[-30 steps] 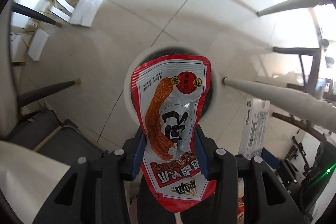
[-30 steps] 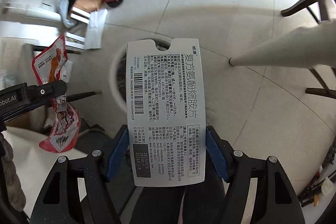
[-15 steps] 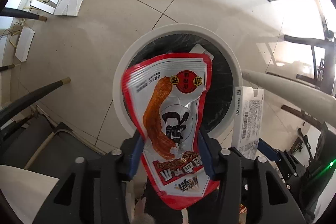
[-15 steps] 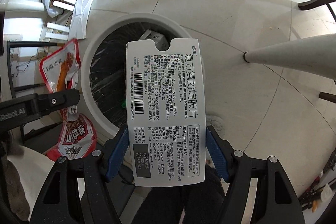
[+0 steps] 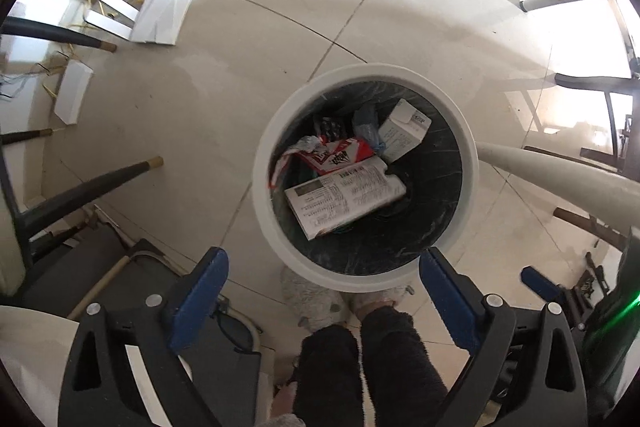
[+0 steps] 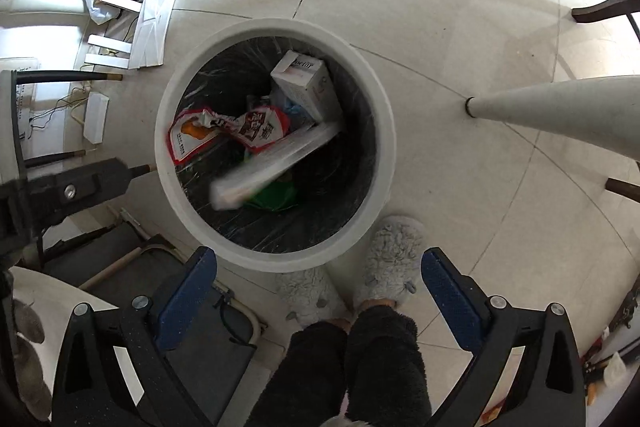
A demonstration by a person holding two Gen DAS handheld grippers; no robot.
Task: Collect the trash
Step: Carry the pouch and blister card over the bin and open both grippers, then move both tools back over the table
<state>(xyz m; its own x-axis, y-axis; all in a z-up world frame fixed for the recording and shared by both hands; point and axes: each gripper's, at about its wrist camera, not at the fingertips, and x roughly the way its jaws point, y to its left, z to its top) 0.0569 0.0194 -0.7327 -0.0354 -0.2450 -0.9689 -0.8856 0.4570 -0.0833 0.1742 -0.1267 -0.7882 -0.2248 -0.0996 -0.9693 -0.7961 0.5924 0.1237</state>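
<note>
- Left gripper (image 5: 323, 277): black frame, blue pads, jaws spread wide after just opening, nothing between them. Points steeply down over the round white-rimmed trash bin with a black liner (image 5: 264, 195).
- Right gripper (image 6: 319, 283): same build, jaws likewise just opened to full spread, empty. Also aimed down at the bin (image 6: 384, 131).
- Red and white foil snack wrapper (image 5: 336, 157): inside the bin, crumpled, near the left wall, on top of the other trash. In the right wrist view (image 6: 224, 131) it lies against the left inner wall.
- White printed medicine carton, flattened (image 5: 346, 197): inside the bin, tilted, lying across the middle just below the wrapper. In the right wrist view (image 6: 276, 163) it is motion-blurred; whether it has settled cannot be told.
- Small white cardboard box (image 5: 404, 133): already in the bin, toward the far right wall, touching the wrapper's edge.
- Green item (image 6: 276, 197) under the carton; too hidden to identify.
- Person's legs in dark fleece trousers (image 6: 352, 367) and grey fluffy slippers (image 6: 394, 259) stand at the bin's near rim.
- White table leg (image 6: 560, 115) on the tiled floor right of the bin, apart from it.
- Left gripper's black finger (image 6: 76, 187) shows at the left edge of the right wrist view, just beside the bin rim.
</note>
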